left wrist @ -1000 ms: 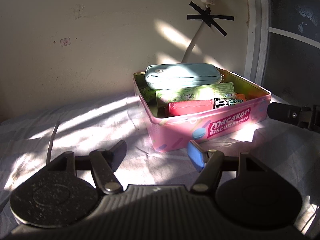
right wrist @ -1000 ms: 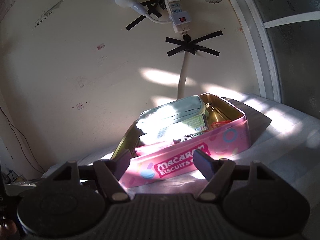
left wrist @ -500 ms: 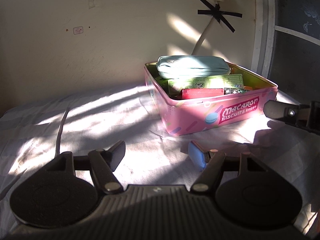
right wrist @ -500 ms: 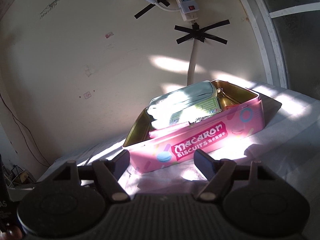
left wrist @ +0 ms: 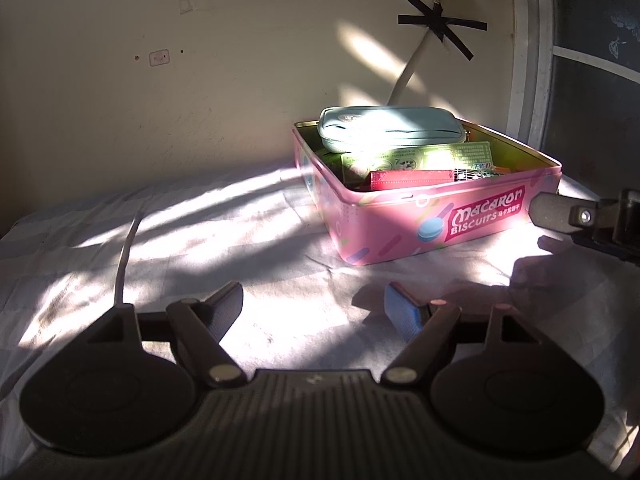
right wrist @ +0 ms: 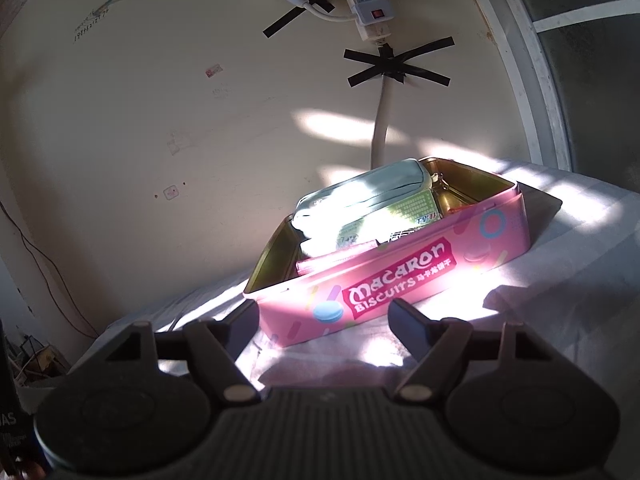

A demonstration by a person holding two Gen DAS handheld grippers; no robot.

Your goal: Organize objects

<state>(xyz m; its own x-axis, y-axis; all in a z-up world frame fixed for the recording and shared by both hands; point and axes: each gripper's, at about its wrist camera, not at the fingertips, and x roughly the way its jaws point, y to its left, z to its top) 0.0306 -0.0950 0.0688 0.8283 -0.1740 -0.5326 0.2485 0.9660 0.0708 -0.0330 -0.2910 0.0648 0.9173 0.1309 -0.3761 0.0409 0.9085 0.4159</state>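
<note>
Only from the right wrist: power strip above tin.

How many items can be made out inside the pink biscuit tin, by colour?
Pale blue: 1, the zip pouch on top
Green: 1, the printed packet
Red: 1, the flat wallet
Total: 3 clearly told apart in the pink biscuit tin; more lies beneath, too hidden to count.

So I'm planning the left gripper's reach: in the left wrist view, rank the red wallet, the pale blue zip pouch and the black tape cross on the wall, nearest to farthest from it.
1. Red wallet, at the pink tin's front.
2. Pale blue zip pouch, on top, toward the tin's back.
3. Black tape cross, high on the wall behind.
</note>
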